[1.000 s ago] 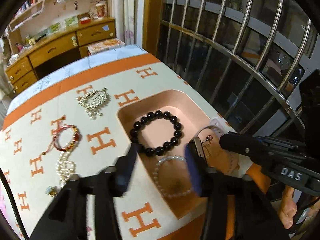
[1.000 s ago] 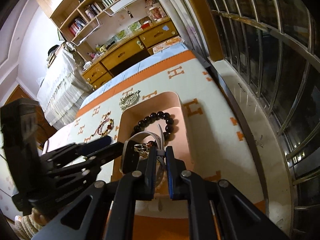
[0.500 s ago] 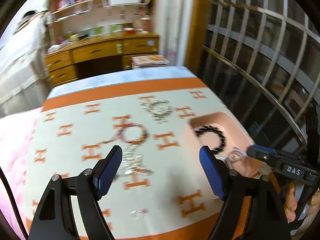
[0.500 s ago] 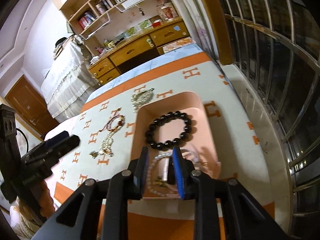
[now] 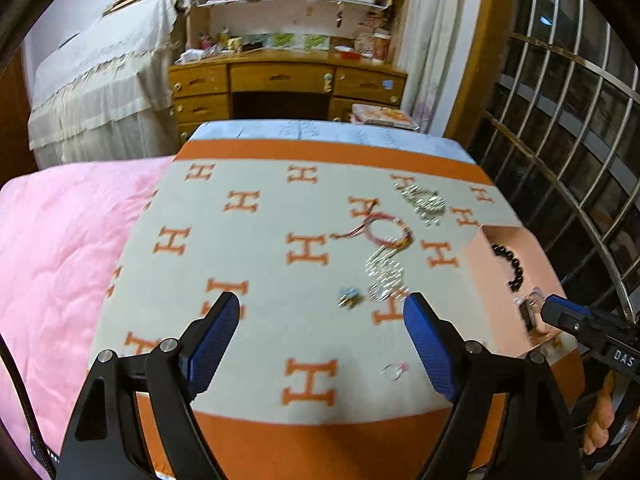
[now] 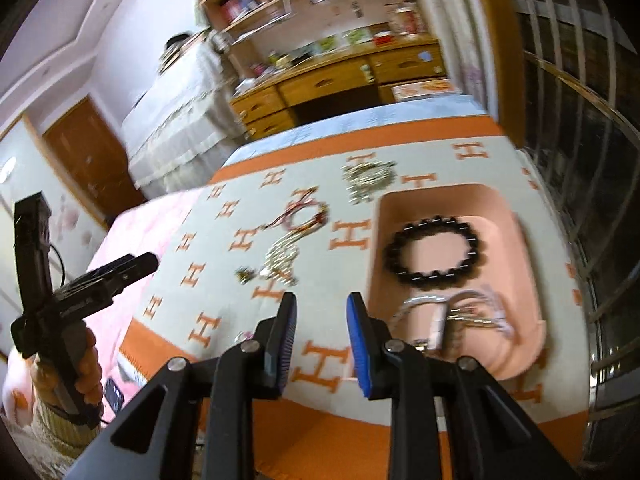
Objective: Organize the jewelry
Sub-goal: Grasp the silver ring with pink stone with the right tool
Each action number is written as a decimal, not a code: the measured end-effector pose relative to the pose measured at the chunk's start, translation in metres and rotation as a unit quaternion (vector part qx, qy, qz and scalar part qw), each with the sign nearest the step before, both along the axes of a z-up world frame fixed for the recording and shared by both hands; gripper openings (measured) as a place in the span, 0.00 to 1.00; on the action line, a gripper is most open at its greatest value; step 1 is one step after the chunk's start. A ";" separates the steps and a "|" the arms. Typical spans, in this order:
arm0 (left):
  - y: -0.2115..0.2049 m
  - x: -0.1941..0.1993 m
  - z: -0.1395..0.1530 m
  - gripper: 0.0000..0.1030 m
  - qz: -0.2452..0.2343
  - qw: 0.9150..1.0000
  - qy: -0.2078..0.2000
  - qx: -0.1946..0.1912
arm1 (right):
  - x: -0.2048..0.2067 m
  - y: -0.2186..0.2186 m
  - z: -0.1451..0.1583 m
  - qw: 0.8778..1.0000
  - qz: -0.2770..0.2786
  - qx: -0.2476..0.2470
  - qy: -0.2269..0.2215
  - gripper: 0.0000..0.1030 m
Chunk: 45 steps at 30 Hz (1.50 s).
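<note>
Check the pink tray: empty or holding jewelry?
Holding jewelry. The pink tray contains a black bead bracelet and a tangle of pale and silver pieces nearer the camera.

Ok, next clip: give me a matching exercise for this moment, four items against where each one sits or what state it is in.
Items:
1. black bead bracelet
2. red cord bracelet
3. left gripper
4. silver chain pile

Places or states:
A. wide open above the blanket, holding nothing
B. inside the pink tray
C. on the blanket, just beyond the tray's far end
D. on the blanket, between the silver pile and the pearl strand

Pairs: 1-B, 2-D, 3-A, 4-C
</note>
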<state>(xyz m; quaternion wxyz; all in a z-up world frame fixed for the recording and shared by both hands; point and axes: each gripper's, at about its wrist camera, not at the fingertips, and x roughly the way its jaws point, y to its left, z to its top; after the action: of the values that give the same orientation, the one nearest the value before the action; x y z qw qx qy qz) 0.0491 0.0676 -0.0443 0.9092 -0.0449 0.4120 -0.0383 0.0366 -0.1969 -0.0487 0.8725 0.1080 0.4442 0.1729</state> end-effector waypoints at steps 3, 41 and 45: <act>0.012 -0.006 -0.011 0.80 0.011 1.000 0.012 -0.005 | -0.003 0.031 -0.005 0.999 0.050 -0.018 0.008 0.31; 0.085 -0.011 -0.076 0.80 0.025 0.993 0.078 -0.090 | 0.036 0.137 -0.079 0.984 0.108 -0.082 0.116 0.31; 0.088 -0.011 -0.078 0.80 0.030 0.992 0.080 -0.094 | 0.040 0.143 -0.080 0.985 0.107 -0.086 0.105 0.31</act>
<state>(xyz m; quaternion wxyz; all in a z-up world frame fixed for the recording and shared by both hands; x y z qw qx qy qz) 0.0382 0.1557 -0.1226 0.8659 -0.1457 0.4763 -0.0465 0.0768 -0.0536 -0.1285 0.8034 0.0017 0.5557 0.2138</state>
